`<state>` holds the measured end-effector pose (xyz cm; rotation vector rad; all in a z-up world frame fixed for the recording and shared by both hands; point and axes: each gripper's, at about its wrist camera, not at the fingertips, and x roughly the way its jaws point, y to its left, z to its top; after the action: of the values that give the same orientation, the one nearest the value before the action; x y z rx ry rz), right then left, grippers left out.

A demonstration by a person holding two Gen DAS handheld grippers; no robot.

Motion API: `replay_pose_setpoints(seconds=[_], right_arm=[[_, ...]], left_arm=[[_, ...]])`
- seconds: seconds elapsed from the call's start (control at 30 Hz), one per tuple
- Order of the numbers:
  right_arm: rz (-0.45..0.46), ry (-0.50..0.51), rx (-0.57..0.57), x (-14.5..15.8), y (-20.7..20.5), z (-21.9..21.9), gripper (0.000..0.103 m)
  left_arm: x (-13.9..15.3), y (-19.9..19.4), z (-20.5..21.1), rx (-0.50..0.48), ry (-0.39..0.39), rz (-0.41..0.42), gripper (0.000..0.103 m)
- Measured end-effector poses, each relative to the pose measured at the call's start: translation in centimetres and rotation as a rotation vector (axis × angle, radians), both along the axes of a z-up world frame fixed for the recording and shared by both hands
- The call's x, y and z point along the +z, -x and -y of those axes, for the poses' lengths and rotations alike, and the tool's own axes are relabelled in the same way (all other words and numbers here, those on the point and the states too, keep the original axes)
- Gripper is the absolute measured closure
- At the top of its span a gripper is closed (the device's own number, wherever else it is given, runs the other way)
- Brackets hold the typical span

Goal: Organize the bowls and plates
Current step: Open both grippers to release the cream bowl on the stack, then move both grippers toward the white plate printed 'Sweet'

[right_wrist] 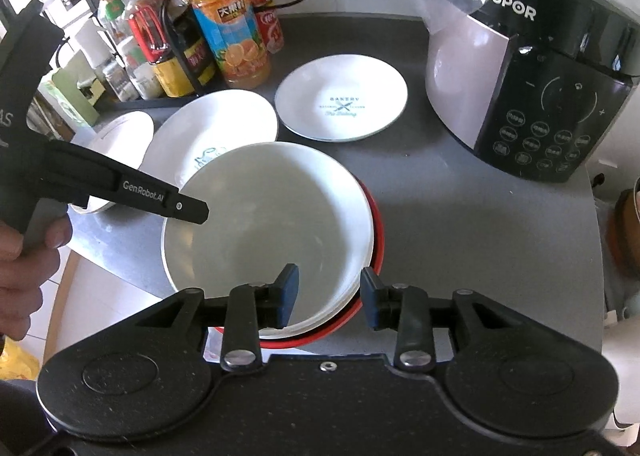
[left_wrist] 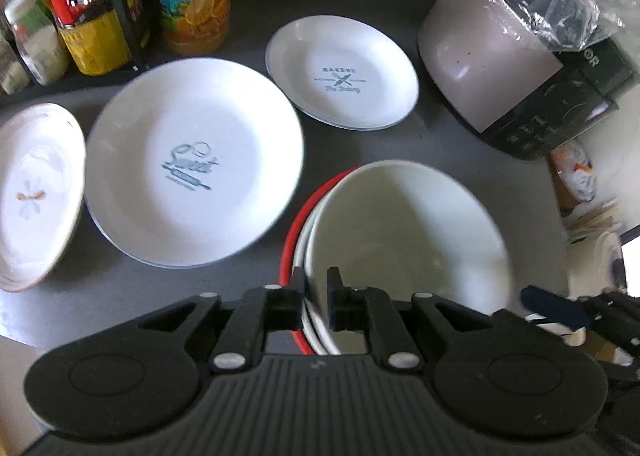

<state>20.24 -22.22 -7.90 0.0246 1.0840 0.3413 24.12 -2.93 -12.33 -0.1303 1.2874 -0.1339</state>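
A white bowl (left_wrist: 408, 232) sits nested on a stack with a red-rimmed bowl (left_wrist: 298, 216) at the bottom, on the grey table. My left gripper (left_wrist: 316, 296) is shut on the white bowl's near rim. My right gripper (right_wrist: 330, 296) is open, its fingers straddling the rim of the same white bowl (right_wrist: 272, 216) without closing. A large "Sweet" plate (left_wrist: 194, 162), a smaller "Bakery" plate (left_wrist: 342, 72) and a flower-patterned plate (left_wrist: 34, 192) lie flat behind and to the left of the stack.
A Supor cooker (right_wrist: 532, 96) with a plastic bag on top stands at the right. An orange juice bottle (right_wrist: 228, 16), sauce bottles (right_wrist: 160, 44) and cans (right_wrist: 268, 12) line the back left. The table edge (right_wrist: 600, 256) runs along the right.
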Motion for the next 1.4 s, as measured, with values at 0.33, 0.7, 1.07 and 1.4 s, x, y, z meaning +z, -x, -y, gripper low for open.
replay_pose_setpoints(seconds=[0.33,0.7,1.07,1.4], right_arm=[[-0.003,-0.035,0.01,-0.2,-1.0,1.3,0.068],[0.047,-0.129,0.062,0.8,-3.0,4.0,0.048],[0.082,-0.166,0.032,1.7,-5.5,3.4,0.033],[0.091,-0.214,-0.084,2.7,-6.9,0.2,0.014]], left_arm=[[0.3,-0.5,-0.4,0.022,-0.009,0.006,0.093],[0.7,-1.1,-0.6,0.121,0.002,0.008,0.09],[4.1,-1.4,-1.7,0.197,-0.073,0.143,0.022],[4.7,-3.3,-6.4,0.183,-0.072,0.149,0.021]])
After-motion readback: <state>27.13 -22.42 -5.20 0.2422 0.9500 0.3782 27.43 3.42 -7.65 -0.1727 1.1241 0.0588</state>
